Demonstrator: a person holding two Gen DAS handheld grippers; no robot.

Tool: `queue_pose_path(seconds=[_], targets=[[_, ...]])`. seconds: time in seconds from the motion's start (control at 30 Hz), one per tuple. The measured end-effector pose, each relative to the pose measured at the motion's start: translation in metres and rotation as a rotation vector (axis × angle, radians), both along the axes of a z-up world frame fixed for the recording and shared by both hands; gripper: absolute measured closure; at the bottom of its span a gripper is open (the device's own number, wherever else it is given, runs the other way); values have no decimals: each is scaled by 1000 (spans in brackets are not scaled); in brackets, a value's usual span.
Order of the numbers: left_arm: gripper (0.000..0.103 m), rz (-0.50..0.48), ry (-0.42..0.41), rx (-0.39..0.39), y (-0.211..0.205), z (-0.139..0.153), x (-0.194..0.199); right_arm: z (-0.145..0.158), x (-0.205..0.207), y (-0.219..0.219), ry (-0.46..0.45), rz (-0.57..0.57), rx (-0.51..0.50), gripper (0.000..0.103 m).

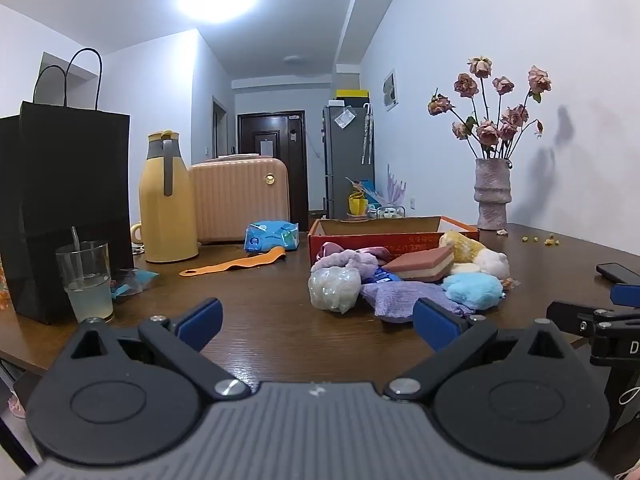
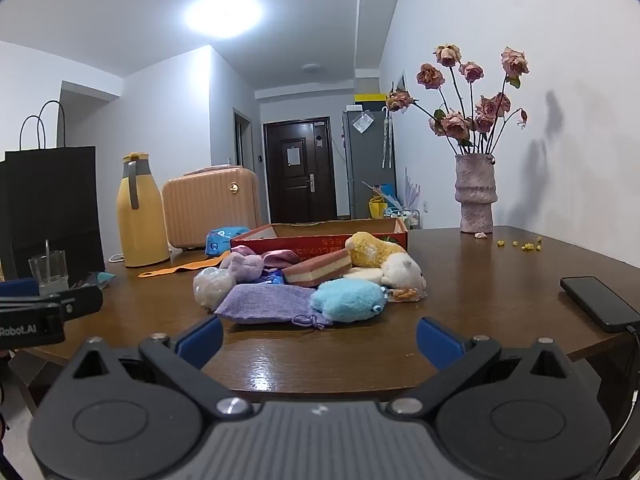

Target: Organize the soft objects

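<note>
A pile of soft objects lies mid-table in front of a red cardboard box point(image 1: 392, 238) point(image 2: 320, 240): a blue plush point(image 1: 472, 290) point(image 2: 348, 300), a purple drawstring pouch point(image 1: 400, 298) point(image 2: 268, 302), a pink-and-cream sponge block point(image 1: 420, 266) point(image 2: 320, 270), a yellow plush point(image 1: 464, 246) point(image 2: 370, 250), a white plush point(image 1: 494, 262) point(image 2: 404, 270), a lilac plush point(image 1: 344, 260) point(image 2: 246, 266) and a clear-wrapped white bundle point(image 1: 334, 290) point(image 2: 212, 286). My left gripper point(image 1: 318, 320) is open and empty, short of the pile. My right gripper point(image 2: 320, 338) is open and empty, near the table's front edge.
A black paper bag point(image 1: 60, 208), a glass of drink point(image 1: 86, 280), a yellow thermos point(image 1: 166, 200), a peach case point(image 1: 240, 198), a blue packet point(image 1: 272, 236) and an orange strap point(image 1: 236, 264) stand left. A vase of dried roses point(image 2: 476, 196) and a phone point(image 2: 600, 304) are right.
</note>
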State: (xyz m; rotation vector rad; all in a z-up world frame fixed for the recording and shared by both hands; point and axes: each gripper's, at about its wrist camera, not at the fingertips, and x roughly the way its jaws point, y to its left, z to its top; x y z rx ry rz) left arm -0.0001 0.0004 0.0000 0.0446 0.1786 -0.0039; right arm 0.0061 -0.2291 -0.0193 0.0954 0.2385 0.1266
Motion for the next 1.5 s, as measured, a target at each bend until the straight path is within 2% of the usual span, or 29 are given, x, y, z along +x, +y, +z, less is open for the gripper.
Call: queue_pose_path(seconds=[0.3, 1.5], targets=[[0, -17, 18, -11, -4, 0, -2, 0, 0, 0, -4, 11, -1, 0], [0, -30, 5, -7, -3, 0, -1, 0, 0, 3, -8, 19, -12, 0]])
